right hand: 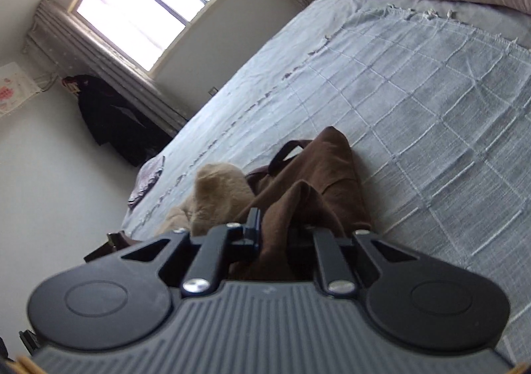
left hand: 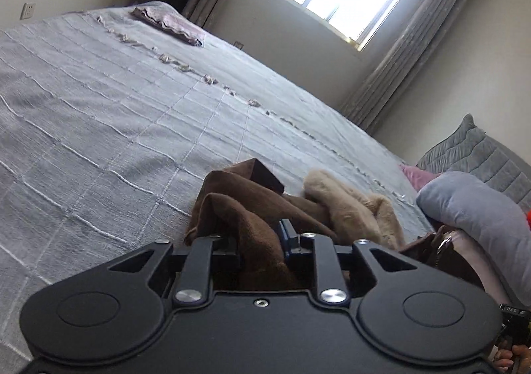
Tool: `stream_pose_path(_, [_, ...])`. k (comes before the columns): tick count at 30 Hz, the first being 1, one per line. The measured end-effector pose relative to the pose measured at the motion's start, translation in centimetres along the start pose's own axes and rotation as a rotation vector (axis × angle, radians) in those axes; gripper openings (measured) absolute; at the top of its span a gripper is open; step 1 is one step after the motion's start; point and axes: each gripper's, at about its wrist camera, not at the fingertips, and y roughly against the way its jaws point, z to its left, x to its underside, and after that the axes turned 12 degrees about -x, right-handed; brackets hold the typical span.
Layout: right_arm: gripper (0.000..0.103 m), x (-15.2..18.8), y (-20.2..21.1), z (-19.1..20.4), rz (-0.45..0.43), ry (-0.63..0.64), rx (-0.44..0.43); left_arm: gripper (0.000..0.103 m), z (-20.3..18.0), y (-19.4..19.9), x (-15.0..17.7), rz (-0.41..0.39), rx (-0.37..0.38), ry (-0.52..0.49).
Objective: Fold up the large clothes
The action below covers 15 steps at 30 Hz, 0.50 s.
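My left claw & right claw are both tilted, low, each w/ jaws clamped on brown cloth.

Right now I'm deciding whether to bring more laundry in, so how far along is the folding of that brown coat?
Hardly started. Done: a pinkish folded cloth already lies at the far end of the bed. In hand: the left tongs and right tongs each grip bunched brown fabric of the brown coat, whose tan fur trim is crumpled. Left: spreading it flat and making every fold.
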Motion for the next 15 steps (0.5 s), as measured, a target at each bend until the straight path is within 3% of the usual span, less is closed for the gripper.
stream_pose_path(4, [0.013,-0.2,-3.2,-2.9,0.057,-0.071,0.042,0.029,0.8,-3.2,-0.4,0.119,-0.006,0.056])
stream_pose_path(7, [0.016,-0.6,-3.4,-3.8,0.085,-0.107,0.005,0.035,1.7,-2.2,-1.4,0.14,0.063,0.091])
stream_pose_path(9, [0.021,-1.2,-2.7,-3.8,0.099,-0.114,-0.043,0.041,2.2,-0.6,-2.0,0.128,0.117,0.109])
stream_pose_path(11, [0.025,-1.7,-1.8,-3.8,0.099,-0.134,-0.095,0.059,2.3,1.3,-2.5,0.075,0.109,0.109])
stream_pose_path(12, [0.027,-1.9,-1.3,-3.7,0.094,-0.145,-0.118,0.08,2.4,2.3,-2.6,0.019,0.075,0.095])
stream_pose_path(13, [0.028,-2.2,-1.0,-3.5,0.092,-0.148,-0.131,0.089,2.3,3.0,-2.9,-0.042,0.042,0.07])
stream_pose_path(15, [0.034,-2.3,-0.6,-3.1,0.092,-0.133,-0.137,0.089,2.1,3.3,-3.2,-0.07,0.003,-0.013])
